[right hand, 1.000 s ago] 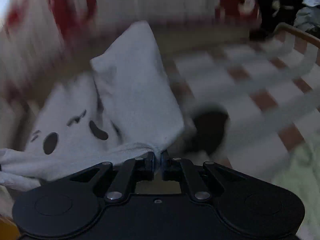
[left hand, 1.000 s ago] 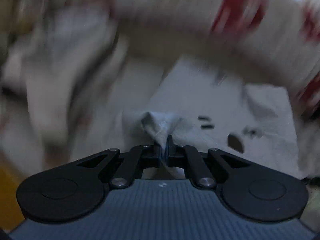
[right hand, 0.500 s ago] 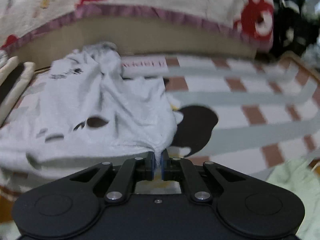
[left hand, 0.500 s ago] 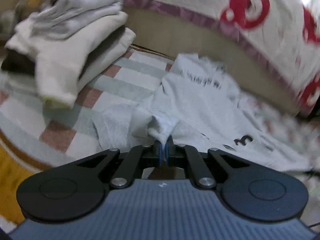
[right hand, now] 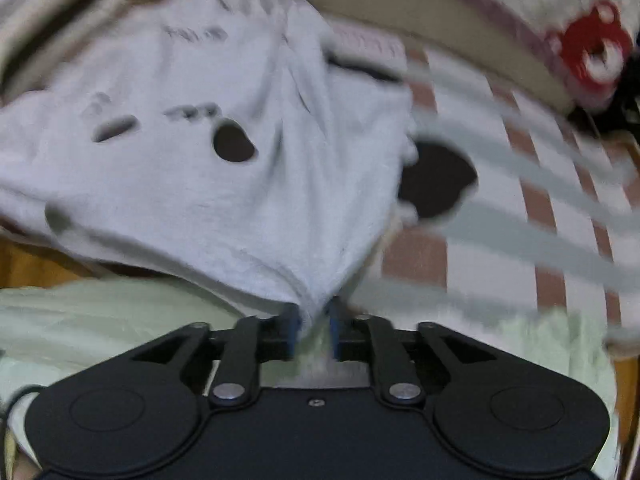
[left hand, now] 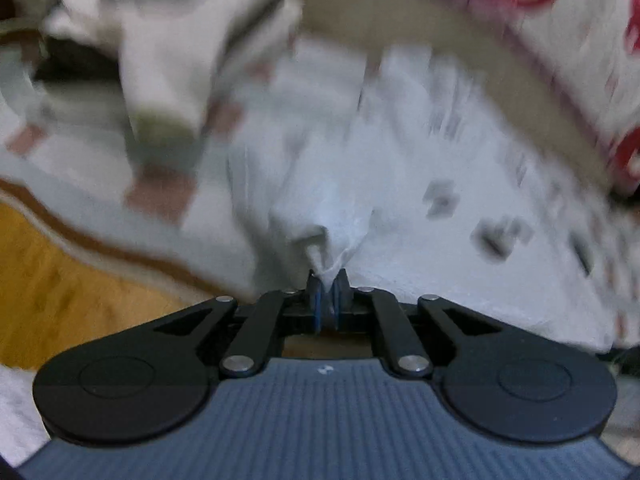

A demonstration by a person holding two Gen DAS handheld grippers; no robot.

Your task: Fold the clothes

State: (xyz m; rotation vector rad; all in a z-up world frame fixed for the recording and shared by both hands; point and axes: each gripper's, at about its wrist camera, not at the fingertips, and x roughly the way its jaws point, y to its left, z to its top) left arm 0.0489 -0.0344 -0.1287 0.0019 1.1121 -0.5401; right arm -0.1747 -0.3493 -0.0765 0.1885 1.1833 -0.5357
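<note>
A white shirt (left hand: 400,184) with dark printed marks lies spread over the checked mat, blurred by motion. My left gripper (left hand: 328,284) is shut on a pinched fold of its edge, which rises in a peak from the fingers. In the right wrist view the same white shirt (right hand: 224,184) stretches away to the left. My right gripper (right hand: 312,316) stands slightly open; the shirt's hem corner still sits between the fingers, against the left pad, with a gap on the right.
A stack of folded pale clothes (left hand: 172,52) sits at the far left on the checked mat (right hand: 500,216). A bed edge with a red-patterned cover (left hand: 520,4) runs along the back. Pale green cloth (right hand: 100,320) lies under the right gripper. Yellow floor (left hand: 60,280) shows at left.
Both grippers pulled back and down, drawing the shirt flatter over the mat. The right gripper's fingers have parted from their tight pinch. The left stays clamped on its fold.
</note>
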